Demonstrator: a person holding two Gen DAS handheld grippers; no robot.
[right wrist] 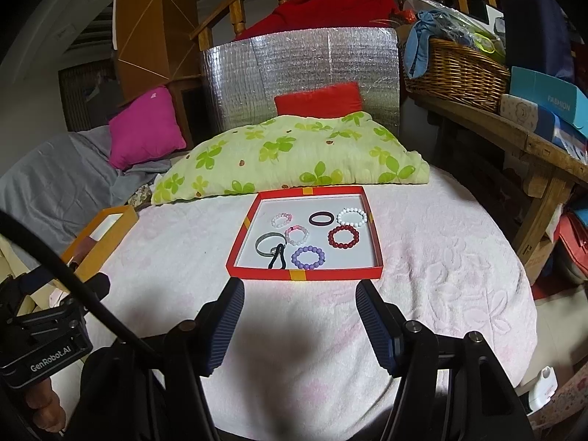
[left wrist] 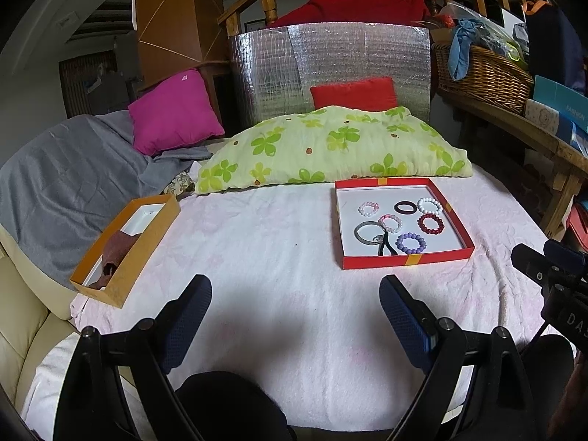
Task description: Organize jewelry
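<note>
A red tray (right wrist: pixel 305 275) (left wrist: pixel 404 260) lies on the pink towel and holds several bracelets: purple (right wrist: pixel 308 257) (left wrist: pixel 411 243), dark red (right wrist: pixel 343 236) (left wrist: pixel 430 223), white (right wrist: pixel 352 217) (left wrist: pixel 429 205), pink-white (right wrist: pixel 296 235) (left wrist: pixel 390 223), a dark band (right wrist: pixel 322 218), a grey bangle (right wrist: pixel 266 244) (left wrist: pixel 367 232) and a black hair tie (right wrist: pixel 277 259). An orange box (left wrist: pixel 123 253) (right wrist: pixel 97 239) with a brown cloth sits at the left. My left gripper (left wrist: pixel 296 294) is open and empty above the towel. My right gripper (right wrist: pixel 299 297) is open and empty just in front of the tray.
A green flowered pillow (left wrist: pixel 330 147) lies behind the tray, with red (left wrist: pixel 354 92) and magenta (left wrist: pixel 174 110) cushions and a silver foil panel (left wrist: pixel 330 66). A wooden bench with a wicker basket (right wrist: pixel 455 70) and boxes stands at the right. A grey blanket (left wrist: pixel 73 176) covers the left.
</note>
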